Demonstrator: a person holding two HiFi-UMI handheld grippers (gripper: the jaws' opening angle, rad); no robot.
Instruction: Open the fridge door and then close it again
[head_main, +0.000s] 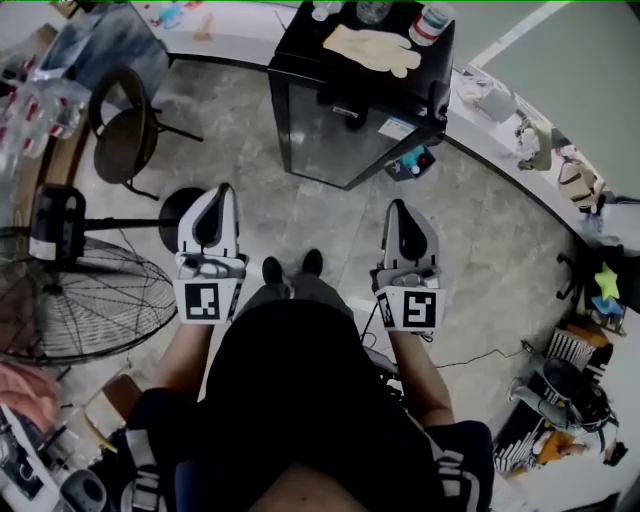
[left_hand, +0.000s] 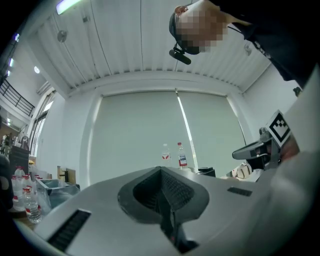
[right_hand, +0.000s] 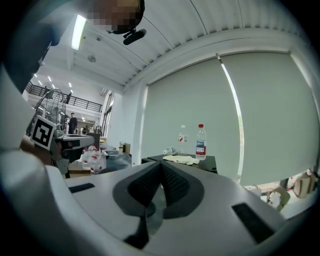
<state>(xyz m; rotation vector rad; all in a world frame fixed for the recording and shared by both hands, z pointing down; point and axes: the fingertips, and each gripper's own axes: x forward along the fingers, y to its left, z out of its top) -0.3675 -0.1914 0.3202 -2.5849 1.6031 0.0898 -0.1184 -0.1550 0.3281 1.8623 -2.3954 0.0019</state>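
A small black fridge (head_main: 350, 100) with a glass door (head_main: 330, 135) stands ahead of me on the floor, its door closed. Pale gloves (head_main: 372, 48) and bottles (head_main: 430, 22) lie on its top. My left gripper (head_main: 222, 190) is held out at the left, shut and empty, well short of the fridge. At the right my right gripper (head_main: 397, 205) is also shut with nothing in it. In the right gripper view the closed jaws (right_hand: 161, 167) point toward the fridge top (right_hand: 212, 161) with a red-capped bottle (right_hand: 200, 142). The left gripper view shows its jaws (left_hand: 161, 172) meeting.
A black chair (head_main: 125, 135) and a floor fan (head_main: 80, 300) stand to my left. A curved white counter (head_main: 520, 150) with clutter runs behind and to the right of the fridge. Cables and gear (head_main: 560, 390) lie at the lower right.
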